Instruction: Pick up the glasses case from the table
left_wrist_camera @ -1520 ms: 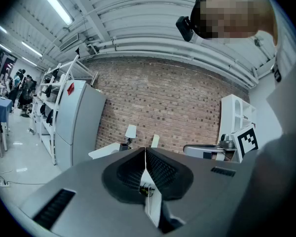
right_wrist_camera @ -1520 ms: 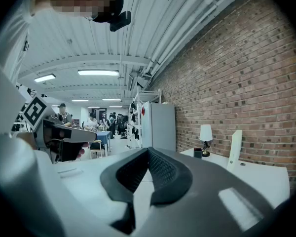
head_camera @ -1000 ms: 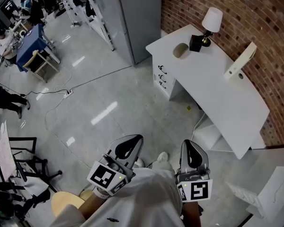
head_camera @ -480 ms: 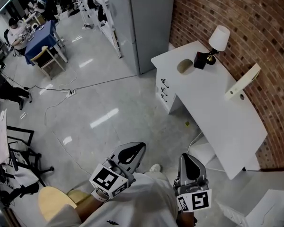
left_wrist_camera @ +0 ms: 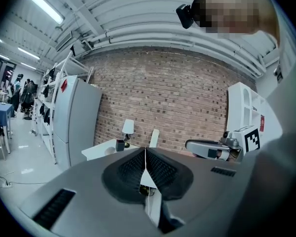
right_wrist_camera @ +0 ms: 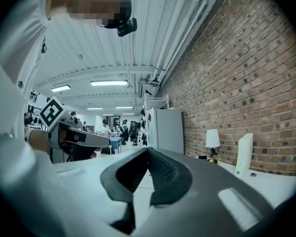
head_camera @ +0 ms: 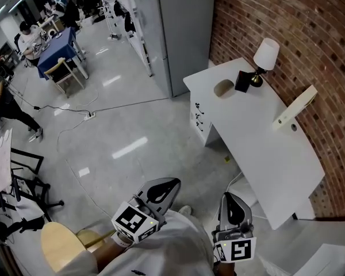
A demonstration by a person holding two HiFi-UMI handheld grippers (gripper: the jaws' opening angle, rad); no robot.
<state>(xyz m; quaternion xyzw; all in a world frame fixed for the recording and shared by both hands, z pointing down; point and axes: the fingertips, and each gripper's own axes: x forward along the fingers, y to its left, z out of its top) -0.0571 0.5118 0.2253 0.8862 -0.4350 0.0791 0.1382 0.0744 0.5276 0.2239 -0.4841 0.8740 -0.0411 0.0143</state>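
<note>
Beige oval glasses case (head_camera: pixel 223 88) on far white tabletop (head_camera: pixel 264 148): probably light, rigid, smooth; pinch across width. Pressed together, empty: left claw (left_wrist_camera: pixel 145 151), right claw (right_wrist_camera: pixel 148 150).

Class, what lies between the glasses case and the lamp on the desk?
A small black box sits between the glasses case and the lamp, as the head view shows.

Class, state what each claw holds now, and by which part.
Nothing is held. The left claw and right claw are both shut on nothing; the glasses case lies untouched on the desk.
</note>
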